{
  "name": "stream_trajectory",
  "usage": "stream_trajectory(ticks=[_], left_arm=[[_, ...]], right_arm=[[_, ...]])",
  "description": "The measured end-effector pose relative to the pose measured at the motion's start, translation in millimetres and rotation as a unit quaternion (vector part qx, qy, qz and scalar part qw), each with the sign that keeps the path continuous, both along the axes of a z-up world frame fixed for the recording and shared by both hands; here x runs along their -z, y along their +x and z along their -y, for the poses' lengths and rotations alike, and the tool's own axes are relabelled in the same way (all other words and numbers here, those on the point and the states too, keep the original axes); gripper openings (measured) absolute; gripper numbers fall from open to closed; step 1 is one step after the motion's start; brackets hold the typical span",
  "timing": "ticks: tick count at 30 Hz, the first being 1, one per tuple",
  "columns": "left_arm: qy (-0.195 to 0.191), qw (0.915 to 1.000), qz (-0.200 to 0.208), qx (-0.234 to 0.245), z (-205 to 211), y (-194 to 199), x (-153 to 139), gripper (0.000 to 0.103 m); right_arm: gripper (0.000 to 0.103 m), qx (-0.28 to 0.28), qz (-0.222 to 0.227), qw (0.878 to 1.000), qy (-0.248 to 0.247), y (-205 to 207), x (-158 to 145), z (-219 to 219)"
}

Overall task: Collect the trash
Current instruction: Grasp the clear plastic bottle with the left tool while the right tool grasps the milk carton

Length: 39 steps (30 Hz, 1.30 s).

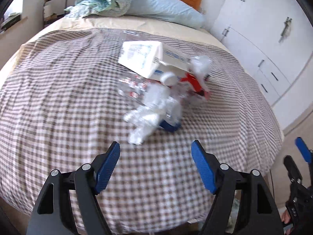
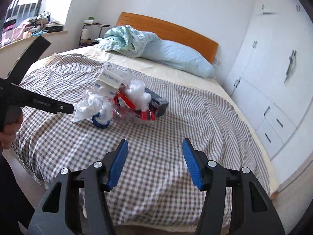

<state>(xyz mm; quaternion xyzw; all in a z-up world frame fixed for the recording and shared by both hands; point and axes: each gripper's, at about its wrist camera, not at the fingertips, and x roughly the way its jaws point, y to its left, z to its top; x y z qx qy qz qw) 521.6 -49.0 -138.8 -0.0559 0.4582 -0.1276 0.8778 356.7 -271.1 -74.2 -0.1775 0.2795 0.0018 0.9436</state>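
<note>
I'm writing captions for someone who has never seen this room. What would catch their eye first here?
First, the heap of trash in the middle of the checked bedspread: a white carton on top, crumpled white wrappers and a red packet lower down. Next, the open, empty left gripper and right gripper in the foreground. Behind the trash, a pale blue pillow lies against the wooden headboard.

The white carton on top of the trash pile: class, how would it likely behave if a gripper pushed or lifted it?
The white carton lies tilted across other trash, so a push would probably slide or tip it off. Its flat, crisp faces suggest stiff card that should hold its shape. As discarded packaging it is probably light, though its contents cannot be seen.
</note>
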Motion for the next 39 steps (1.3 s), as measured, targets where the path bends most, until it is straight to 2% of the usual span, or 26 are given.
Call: stream_trajectory(ticks=[3, 4, 6, 8, 12, 16, 18, 19, 22, 26, 29, 35, 38, 39], left_arm=[[0.047, 0.9957, 0.048, -0.064, -20.5, 27.0, -2.8, 0.074], [0.055, 0.9943, 0.059, -0.070, -27.0, 35.5, 0.1, 0.075], [0.066, 0.9937, 0.076, -0.051, -33.6, 51.2, 8.0, 0.075], [0.052, 0.9946, 0.085, -0.030, -42.1, 56.7, 18.5, 0.075], [0.005, 0.9993, 0.032, -0.021, -56.5, 68.6, 44.8, 0.075], [-0.018, 0.9989, 0.026, -0.033, -70.7, 76.5, 48.7, 0.075], [-0.030, 0.9986, 0.016, -0.040, -76.5, 80.1, 51.0, 0.075], [-0.035, 0.9985, 0.010, -0.040, -78.1, 81.8, 52.8, 0.075], [-0.031, 0.9988, 0.008, -0.037, -79.1, 84.8, 57.3, 0.075], [-0.049, 0.9980, 0.002, -0.039, -86.3, 94.8, 63.2, 0.075], [-0.075, 0.9966, -0.013, -0.032, -83.8, 98.1, 67.1, 0.075], [-0.114, 0.9934, -0.014, -0.001, -67.0, 93.6, 65.0, 0.076], [-0.101, 0.9942, 0.014, 0.035, -46.1, 82.7, 57.2, 0.079], [-0.085, 0.9944, 0.029, 0.055, -34.9, 76.4, 54.0, 0.083]], right_arm=[[0.056, -0.039, 0.014, 0.999, -0.024, 31.2, -3.7, -28.1], [0.056, -0.050, 0.016, 0.998, -0.029, 43.1, -3.3, -36.8], [0.056, -0.067, 0.015, 0.997, -0.042, 65.4, 1.0, -55.5], [0.056, -0.088, 0.024, 0.993, -0.073, 82.8, 9.5, -75.5], [0.056, -0.121, 0.026, 0.984, -0.127, 115.6, 30.1, -110.3], [0.055, -0.137, 0.030, 0.974, -0.178, 151.2, 51.0, -138.2], [0.039, -0.143, 0.023, 0.969, -0.199, 166.1, 63.6, -148.1], [0.014, -0.148, 0.016, 0.967, -0.206, 172.6, 69.5, -152.0], [0.004, -0.144, 0.008, 0.966, -0.215, 182.0, 73.4, -156.7], [0.002, -0.115, 0.030, 0.976, -0.183, 180.8, 43.3, -148.2], [0.002, -0.100, 0.078, 0.976, -0.177, 166.7, 7.3, -136.4], [0.002, -0.029, 0.153, 0.978, -0.140, 116.5, -66.4, -76.9], [0.002, 0.019, 0.155, 0.982, -0.107, 87.9, -84.4, -34.9], [0.002, 0.035, 0.146, 0.985, -0.088, 79.8, -84.7, -20.5]])
